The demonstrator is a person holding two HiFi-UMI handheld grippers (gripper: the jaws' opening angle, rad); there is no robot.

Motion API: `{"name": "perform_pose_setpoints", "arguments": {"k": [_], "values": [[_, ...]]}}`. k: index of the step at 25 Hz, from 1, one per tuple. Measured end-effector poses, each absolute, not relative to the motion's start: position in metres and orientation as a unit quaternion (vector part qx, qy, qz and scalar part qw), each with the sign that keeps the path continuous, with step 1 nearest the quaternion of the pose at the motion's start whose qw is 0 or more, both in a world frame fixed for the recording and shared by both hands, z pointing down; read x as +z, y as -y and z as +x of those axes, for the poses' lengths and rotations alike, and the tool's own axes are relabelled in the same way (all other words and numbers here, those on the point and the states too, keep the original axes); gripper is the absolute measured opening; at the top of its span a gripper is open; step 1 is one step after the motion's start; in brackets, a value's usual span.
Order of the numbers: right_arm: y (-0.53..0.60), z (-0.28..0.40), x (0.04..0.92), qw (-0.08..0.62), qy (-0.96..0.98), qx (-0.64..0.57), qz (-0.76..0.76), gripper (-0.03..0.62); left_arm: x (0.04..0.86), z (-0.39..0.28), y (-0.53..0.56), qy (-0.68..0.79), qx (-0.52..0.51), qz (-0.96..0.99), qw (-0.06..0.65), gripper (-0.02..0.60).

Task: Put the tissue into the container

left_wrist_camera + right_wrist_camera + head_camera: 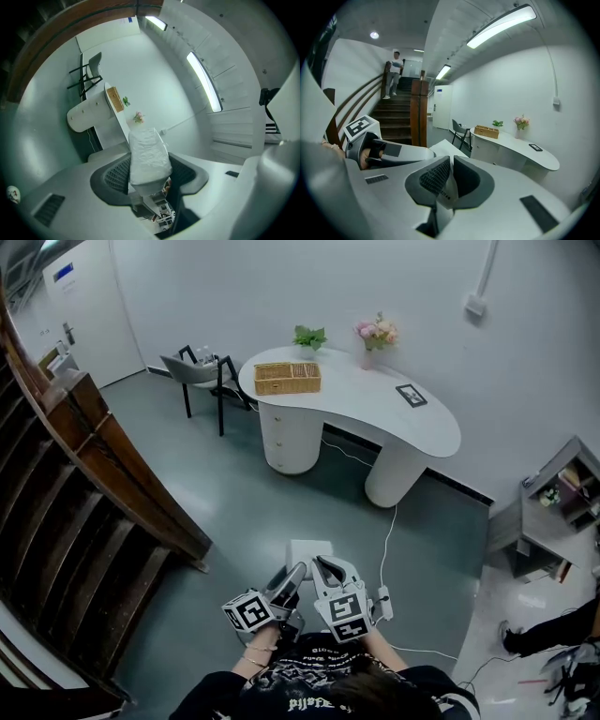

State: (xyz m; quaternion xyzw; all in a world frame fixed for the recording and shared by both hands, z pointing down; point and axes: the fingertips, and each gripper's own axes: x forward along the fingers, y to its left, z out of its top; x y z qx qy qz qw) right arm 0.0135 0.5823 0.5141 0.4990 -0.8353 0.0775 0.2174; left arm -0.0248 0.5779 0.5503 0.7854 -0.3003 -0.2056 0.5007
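A white tissue pack (308,550) hangs between my two grippers, close to the body and above the grey floor. My left gripper (288,583) has its jaws wide around the pack (149,159), whose near end sits between the pads. My right gripper (324,568) is shut on a thin printed edge of the pack's wrapper (446,191). The woven basket (287,378) stands on the left end of the curved white table (412,432), across the room. It also shows as a basket (114,99) in the left gripper view and as a basket (486,131) in the right gripper view.
A potted plant (308,337), a vase of flowers (375,335) and a dark tablet (411,395) share the table. A grey chair (199,371) stands to its left, a wooden staircase (84,484) at the left, a shelf unit (562,507) at the right. A white cable (386,540) crosses the floor. A person (395,75) stands on the stairs.
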Motion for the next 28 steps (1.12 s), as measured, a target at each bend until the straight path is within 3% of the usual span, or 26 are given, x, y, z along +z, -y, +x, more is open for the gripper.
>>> {"name": "perform_pose_setpoints", "arguments": {"k": [11, 28], "values": [[-0.548, -0.019, 0.519, 0.227, 0.827, 0.063, 0.510, 0.049, 0.554, -0.057, -0.543, 0.298, -0.199, 0.788, 0.501, 0.245], [-0.430, 0.007, 0.537, 0.228, 0.843, 0.091, 0.479, 0.049, 0.571, -0.031, -0.430, 0.335, -0.190, 0.768, 0.512, 0.245]]}}
